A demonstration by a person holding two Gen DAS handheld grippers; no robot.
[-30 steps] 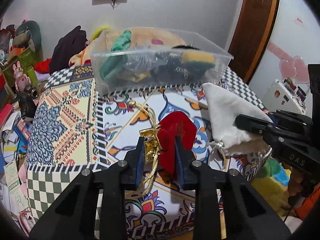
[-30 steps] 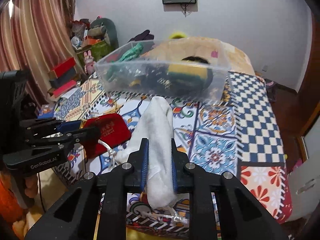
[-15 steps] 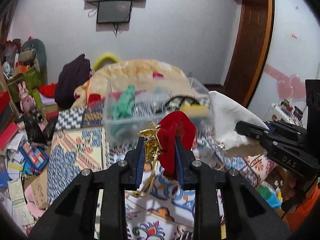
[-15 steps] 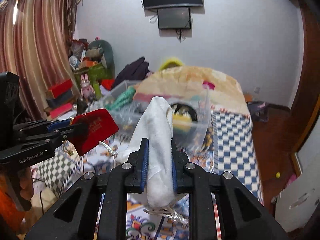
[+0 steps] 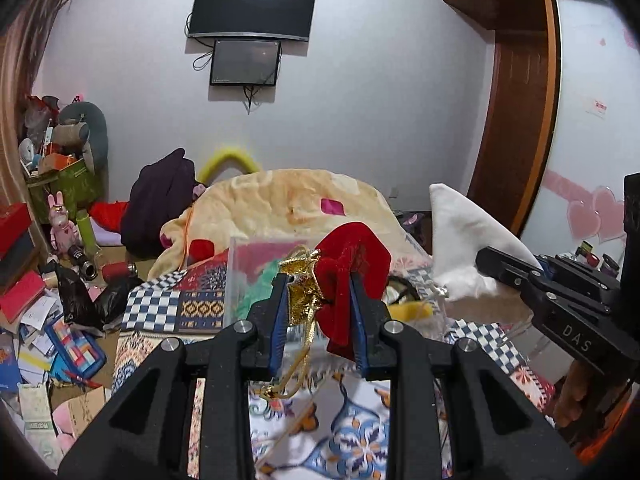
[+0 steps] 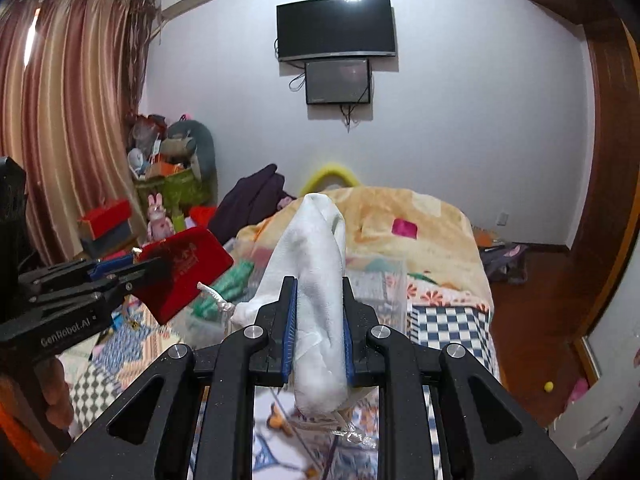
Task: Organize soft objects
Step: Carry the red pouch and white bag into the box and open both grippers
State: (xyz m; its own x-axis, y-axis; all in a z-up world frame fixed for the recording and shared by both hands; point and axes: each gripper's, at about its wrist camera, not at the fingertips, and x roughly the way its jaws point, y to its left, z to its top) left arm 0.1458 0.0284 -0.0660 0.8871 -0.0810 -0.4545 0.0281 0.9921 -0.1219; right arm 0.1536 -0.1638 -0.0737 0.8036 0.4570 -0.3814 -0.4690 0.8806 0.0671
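Left wrist: left hand-held gripper (image 5: 318, 300) clamps red velvet pouch (image 5: 352, 256), hiding clear bin (image 5: 256, 276) | right hand-held gripper (image 6: 318, 320) pinches white cloth bag (image 6: 318, 264) | blanket (image 5: 288, 204) behind

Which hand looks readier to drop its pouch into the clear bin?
Left, probably. Its tongs hold the red pouch right before the bin; the right tongs with the white pouch sit farther right.
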